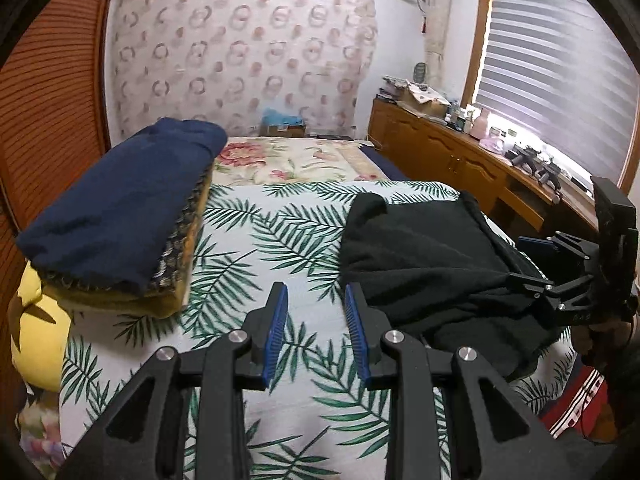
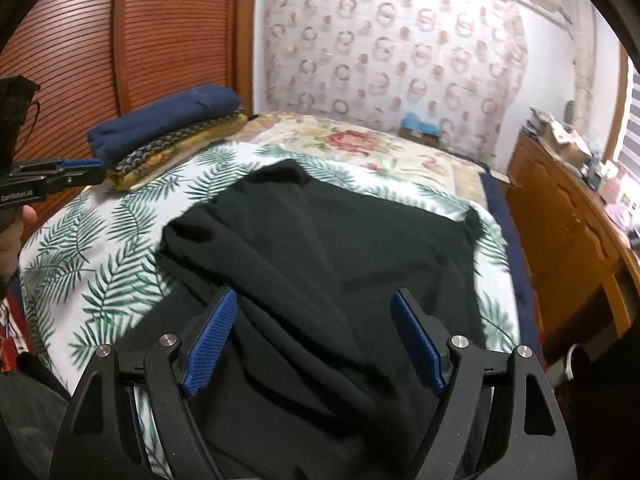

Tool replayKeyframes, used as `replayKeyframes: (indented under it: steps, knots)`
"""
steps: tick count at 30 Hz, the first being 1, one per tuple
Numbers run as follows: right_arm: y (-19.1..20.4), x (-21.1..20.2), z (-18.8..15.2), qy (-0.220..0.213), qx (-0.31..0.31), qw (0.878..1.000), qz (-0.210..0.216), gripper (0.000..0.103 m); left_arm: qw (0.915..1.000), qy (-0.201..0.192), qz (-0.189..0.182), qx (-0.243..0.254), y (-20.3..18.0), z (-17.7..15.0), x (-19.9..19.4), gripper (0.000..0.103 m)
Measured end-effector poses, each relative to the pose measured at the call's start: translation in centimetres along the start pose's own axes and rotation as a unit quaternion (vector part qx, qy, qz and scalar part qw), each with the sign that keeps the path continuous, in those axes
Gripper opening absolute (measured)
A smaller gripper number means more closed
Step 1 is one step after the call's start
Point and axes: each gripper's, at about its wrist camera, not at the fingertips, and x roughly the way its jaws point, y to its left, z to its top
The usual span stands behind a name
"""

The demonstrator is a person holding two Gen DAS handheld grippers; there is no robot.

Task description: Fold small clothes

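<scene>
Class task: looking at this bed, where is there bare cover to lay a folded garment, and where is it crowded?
Free: the leaf-print cover between the folded pile and the black garment, and the flowered blanket beyond. Crowded: the right side under the garment and the left corner under the pile.

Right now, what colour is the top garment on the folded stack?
Navy blue garment; clearest in the left wrist view.

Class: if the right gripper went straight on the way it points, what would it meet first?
Most likely the black garment: it lies rumpled right ahead of the open right gripper, between its fingers. Depth is hard to judge.
</scene>
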Motion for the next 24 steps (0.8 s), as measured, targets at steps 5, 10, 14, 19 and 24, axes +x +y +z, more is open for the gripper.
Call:
replayKeyframes:
  steps: [5, 10, 14, 19, 24]
  knots:
    - [1.8, 1.6, 1.5, 0.006, -0.019, 1.000, 0.019, 0.081, 0.9999, -0.001, 0.008, -0.011, 1.4, -0.5, 0.0, 0.028]
    - [3.9, 3.4, 3.2, 0.019, -0.040, 0.998, 0.044, 0.081, 0.9998, 0.000, 0.013, -0.018, 2.3, -0.8, 0.1, 0.028]
    - [5.4, 5.1, 4.2, 0.034, -0.063, 0.996, 0.058, 0.081, 0.9997, -0.001, 0.014, -0.022, 2.7, -1.0, -0.1, 0.028]
    - [7.4, 7.7, 5.2, 0.064, -0.081, 0.991, 0.086, 0.081, 0.9996, 0.000, 0.014, -0.024, 3.0, -1.2, -0.1, 0.028]
    - [9.0, 9.6, 5.5, 0.090, -0.097, 0.986, 0.105, 0.081, 0.9997, 0.000, 0.013, -0.022, 3.1, -1.3, -0.1, 0.028]
